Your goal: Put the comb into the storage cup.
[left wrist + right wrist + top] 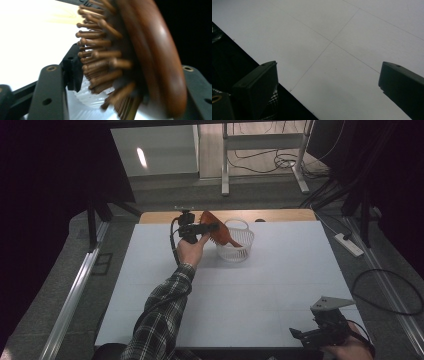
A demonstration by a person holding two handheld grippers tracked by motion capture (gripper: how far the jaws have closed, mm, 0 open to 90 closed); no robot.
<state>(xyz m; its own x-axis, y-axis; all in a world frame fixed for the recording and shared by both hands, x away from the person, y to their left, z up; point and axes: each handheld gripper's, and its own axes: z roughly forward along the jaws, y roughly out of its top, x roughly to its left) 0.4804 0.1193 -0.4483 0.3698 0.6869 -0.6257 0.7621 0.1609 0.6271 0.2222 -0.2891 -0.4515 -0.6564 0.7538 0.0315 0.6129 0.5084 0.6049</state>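
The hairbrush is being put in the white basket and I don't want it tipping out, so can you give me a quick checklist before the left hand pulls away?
1. Hairbrush over the basket: ok, its handle end reaches inside the rim, the head leans out over the left edge.
2. Left gripper let go of the brush: cannot tell; the brush lies between its jaws, contact unclear.
3. Brush settled: not ok, tilted and blurred in the left gripper view.
4. Basket upright on the table: ok.
5. Right gripper out of the way: ok, open at the near right corner, nothing between its jaws.
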